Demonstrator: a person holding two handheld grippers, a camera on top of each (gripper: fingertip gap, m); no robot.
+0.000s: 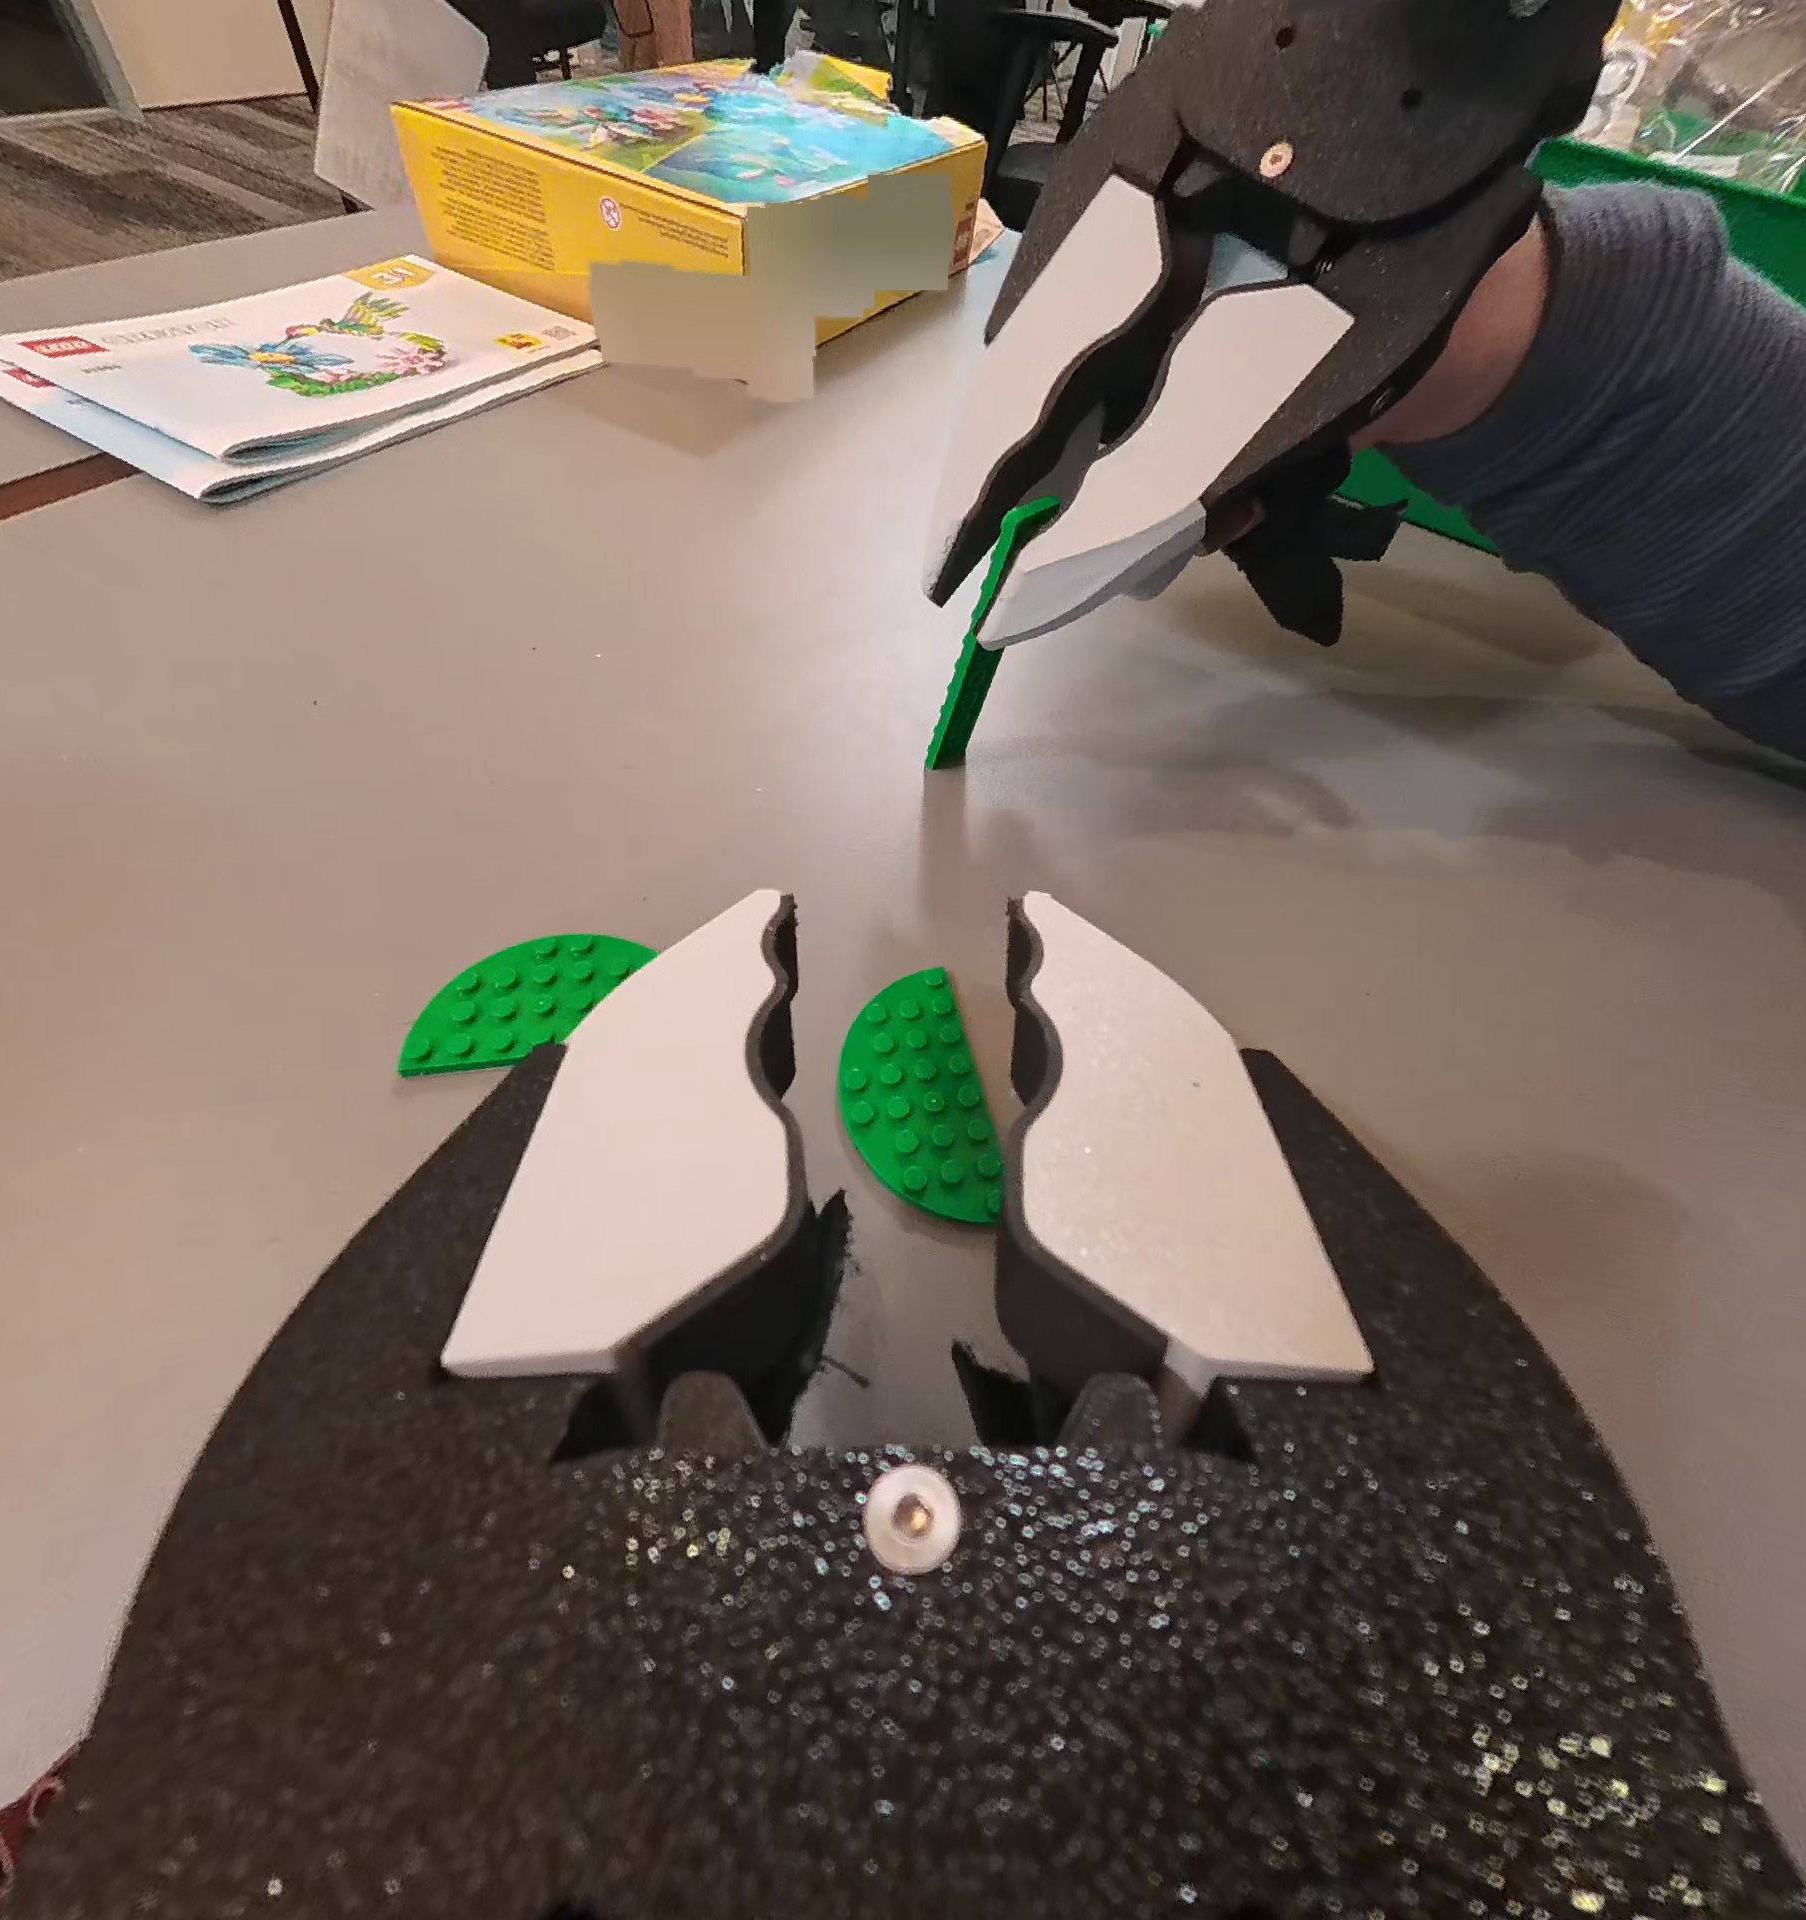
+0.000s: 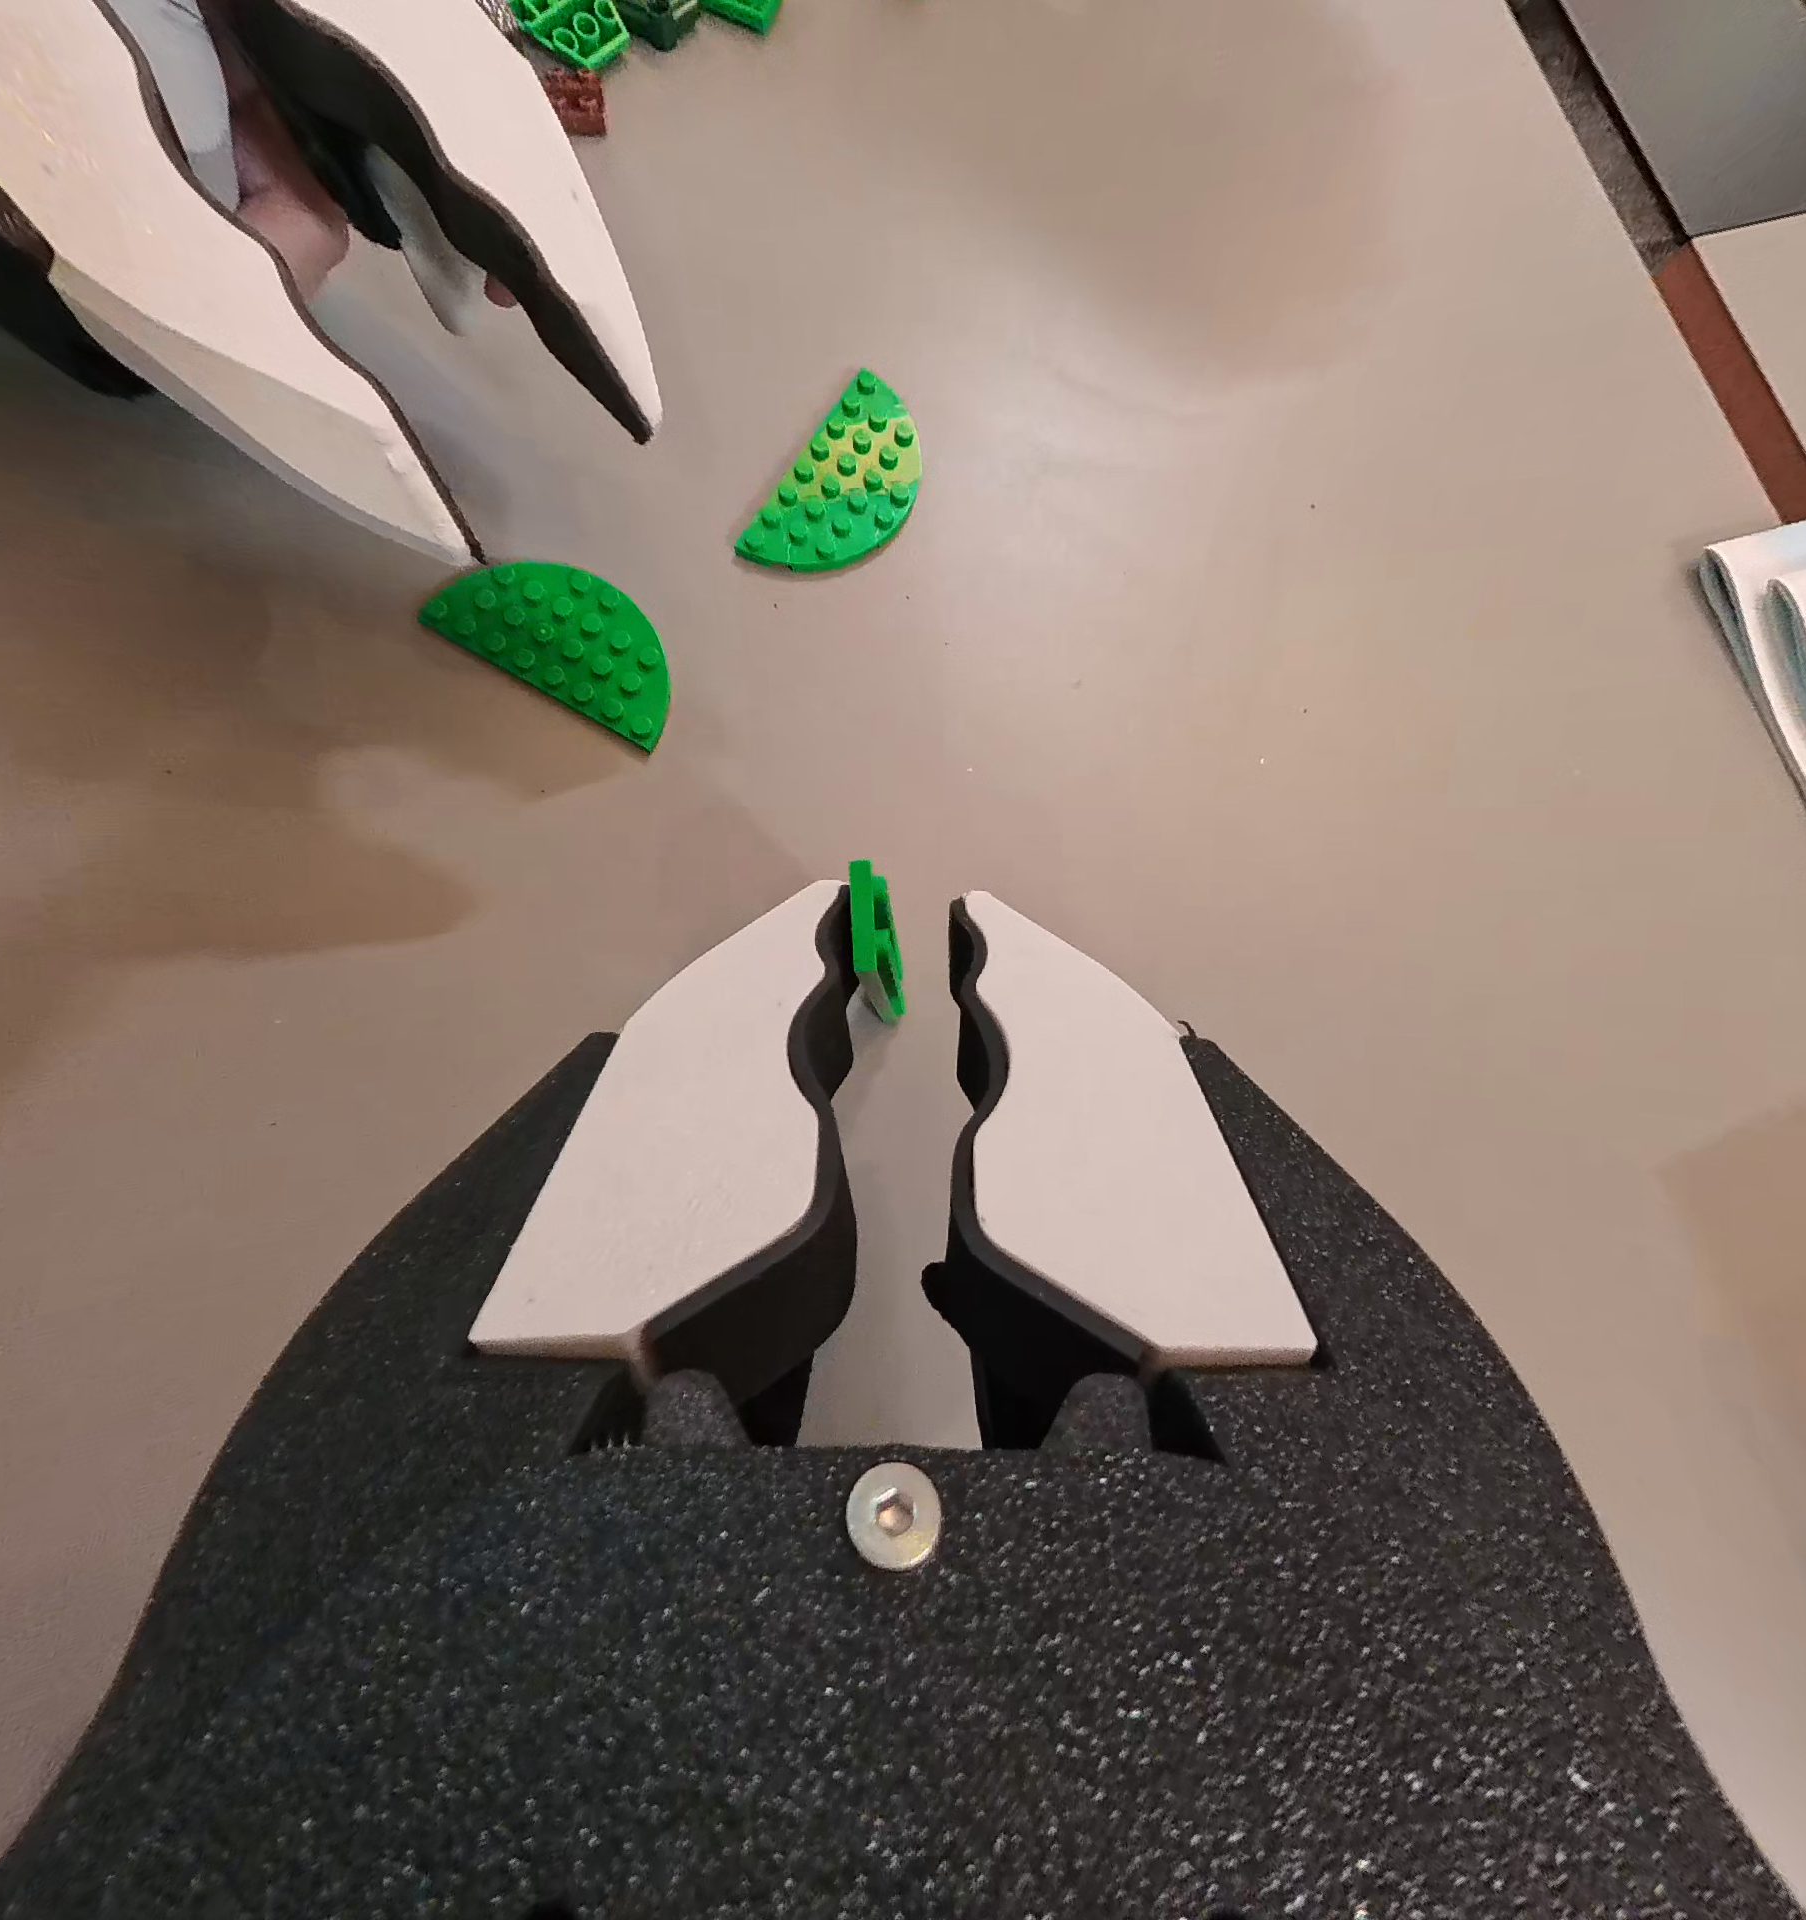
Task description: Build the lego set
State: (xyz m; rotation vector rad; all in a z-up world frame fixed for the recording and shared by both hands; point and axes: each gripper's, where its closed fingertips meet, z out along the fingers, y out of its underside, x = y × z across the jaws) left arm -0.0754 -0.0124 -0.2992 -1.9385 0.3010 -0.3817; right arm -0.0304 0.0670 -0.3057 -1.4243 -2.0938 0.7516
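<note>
Grey table [image 1: 359,727] carried two green half-round plates [image 1: 920,1091] [image 1: 509,1003] mid-table, w/ box [image 1: 670,197] & booklets [image 1: 255,374] nr far edge. Left gripper [image 1: 904,940] hung slack, empty, over one. Right gripper [image 2: 904,914] looked parted; long green plate [image 2: 876,940] leaned on one finger, end on the table. Light, stiff, slick plastic — prob best pinched across thin edges.

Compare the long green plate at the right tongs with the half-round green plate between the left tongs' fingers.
Shape: the long green plate is a narrow strip; the half-round green plate has one straight, one curved edge.
Pose: the long green plate stands steeply tilted at the right tongs, lower end on the table; the half-round green plate lies flat, studs up.
Both are thin, green and studded.
</note>
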